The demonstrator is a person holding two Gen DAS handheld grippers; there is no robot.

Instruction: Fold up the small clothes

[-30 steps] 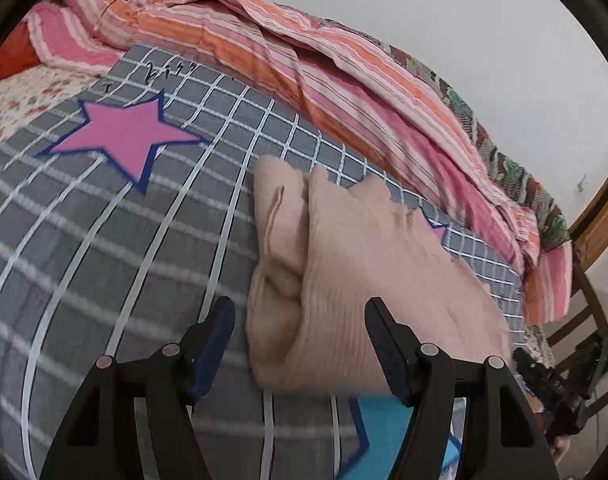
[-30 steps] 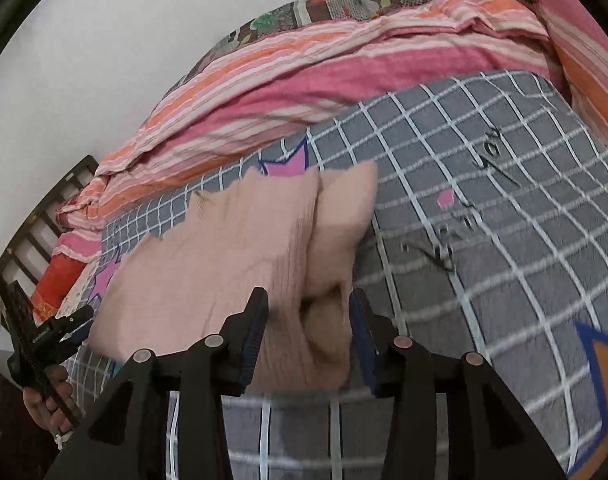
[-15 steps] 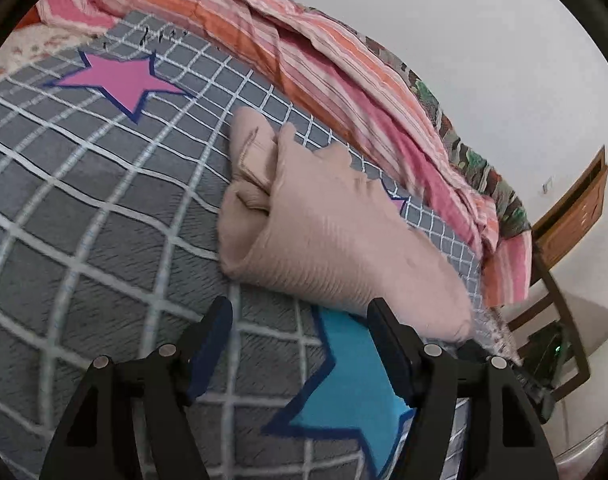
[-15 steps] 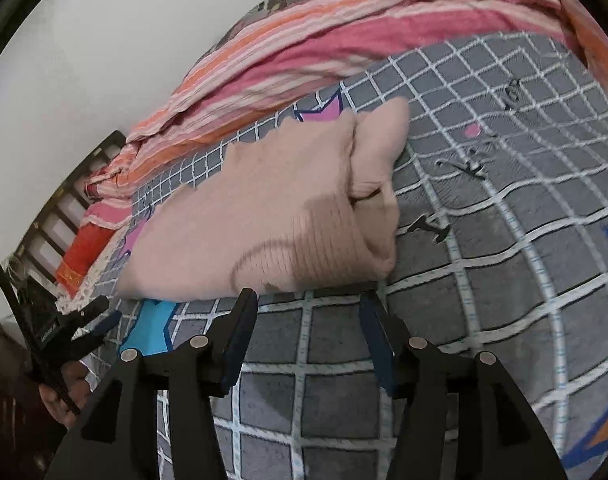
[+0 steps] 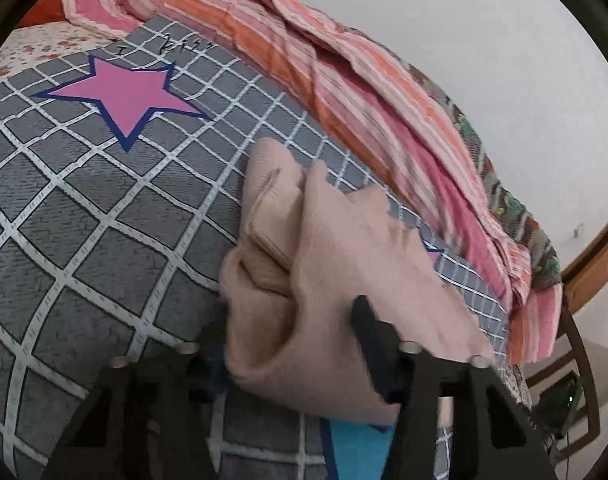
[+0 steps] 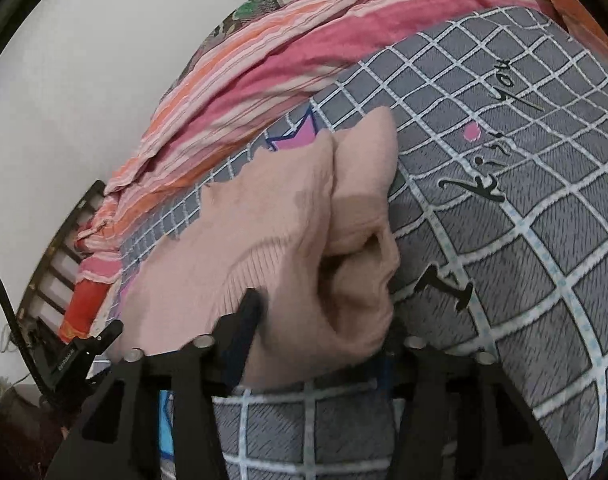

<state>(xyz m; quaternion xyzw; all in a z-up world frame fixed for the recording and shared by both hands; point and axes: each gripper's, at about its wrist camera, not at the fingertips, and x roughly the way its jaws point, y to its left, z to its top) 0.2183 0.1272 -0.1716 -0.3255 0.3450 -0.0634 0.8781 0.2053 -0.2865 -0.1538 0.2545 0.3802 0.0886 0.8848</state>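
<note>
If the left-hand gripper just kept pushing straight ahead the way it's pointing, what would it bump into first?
Probably the folded beige garment: its near edge already sits between the closing jaws of the left gripper, so it would hit more of that cloth, then the grey checked bedsheet underneath.

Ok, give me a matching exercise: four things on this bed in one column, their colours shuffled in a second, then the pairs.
Things:
1. folded garment
2. big star on the bedsheet
3. bedsheet
4. bunched blanket by the wall

Colours:
A. grey with white grid
B. pink and orange stripes
C. beige-pink
D. pink with dark blue outline

Pairs: 1-C, 2-D, 3-A, 4-B
</note>
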